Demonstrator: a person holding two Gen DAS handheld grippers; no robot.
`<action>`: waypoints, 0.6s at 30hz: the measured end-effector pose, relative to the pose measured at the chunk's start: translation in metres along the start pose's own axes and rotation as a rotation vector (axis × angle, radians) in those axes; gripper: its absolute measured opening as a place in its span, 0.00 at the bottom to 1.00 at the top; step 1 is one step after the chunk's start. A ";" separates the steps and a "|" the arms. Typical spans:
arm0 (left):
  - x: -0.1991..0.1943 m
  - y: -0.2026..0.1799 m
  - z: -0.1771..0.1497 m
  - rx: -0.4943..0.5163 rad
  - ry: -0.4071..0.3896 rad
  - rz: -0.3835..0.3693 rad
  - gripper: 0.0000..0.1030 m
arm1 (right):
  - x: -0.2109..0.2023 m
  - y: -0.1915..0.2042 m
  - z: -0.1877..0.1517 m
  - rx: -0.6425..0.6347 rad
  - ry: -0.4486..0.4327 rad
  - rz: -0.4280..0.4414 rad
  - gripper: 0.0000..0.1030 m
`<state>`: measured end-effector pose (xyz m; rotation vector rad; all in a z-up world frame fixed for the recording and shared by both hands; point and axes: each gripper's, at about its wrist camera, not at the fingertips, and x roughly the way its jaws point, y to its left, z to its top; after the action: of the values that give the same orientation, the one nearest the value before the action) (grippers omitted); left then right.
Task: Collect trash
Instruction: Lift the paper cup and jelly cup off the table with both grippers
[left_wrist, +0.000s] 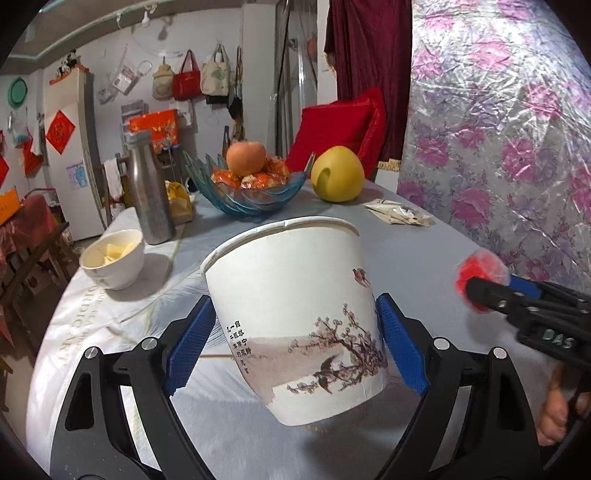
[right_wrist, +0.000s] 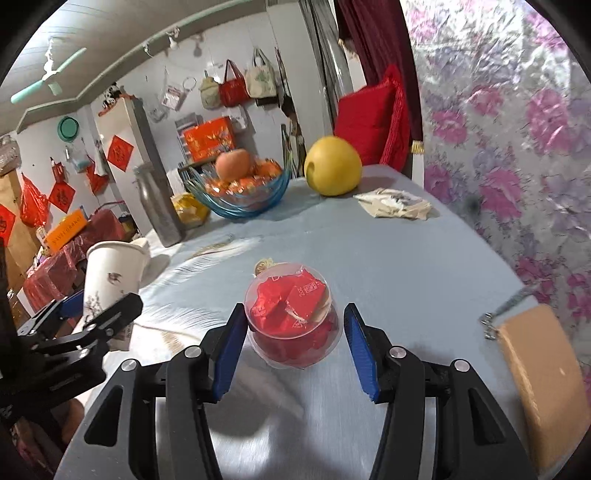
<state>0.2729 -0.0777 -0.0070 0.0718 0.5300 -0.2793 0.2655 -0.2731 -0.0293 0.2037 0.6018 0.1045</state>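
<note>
A white paper cup (left_wrist: 291, 295) printed with blossoms and birds hangs tilted above the grey tablecloth (left_wrist: 406, 251). My left gripper (left_wrist: 295, 304) is shut on its lower half, blue pads (left_wrist: 192, 343) pressed to both sides. A clear plastic tub of red wrappers (right_wrist: 291, 317) sits between the blue pads of my right gripper (right_wrist: 294, 312), which is shut on it just above the cloth. In the left wrist view the right gripper (left_wrist: 480, 291) carries that tub (left_wrist: 476, 273) at the right. The right wrist view shows the left gripper (right_wrist: 99, 306) and cup (right_wrist: 110, 266) at the left.
At the back stand a blue glass fruit bowl (left_wrist: 218, 192), a yellow pomelo (left_wrist: 338, 175), a metal bottle (left_wrist: 147, 192) and a white bowl (left_wrist: 114, 262). Crumpled sachets (right_wrist: 395, 203) lie near the floral wall (right_wrist: 517, 147). A tan chair back (right_wrist: 543, 387) rises at the right edge.
</note>
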 end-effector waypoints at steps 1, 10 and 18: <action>-0.005 0.000 0.000 -0.003 -0.004 -0.001 0.82 | -0.010 0.001 -0.002 -0.004 -0.010 0.002 0.52; -0.061 -0.011 -0.006 0.005 -0.072 0.019 0.82 | -0.075 0.011 -0.020 -0.030 -0.076 0.028 0.52; -0.109 -0.029 -0.018 0.033 -0.122 0.004 0.82 | -0.135 0.014 -0.044 -0.055 -0.137 0.030 0.52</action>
<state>0.1658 -0.0761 0.0336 0.0875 0.4040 -0.2868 0.1294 -0.2741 0.0128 0.1655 0.4591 0.1346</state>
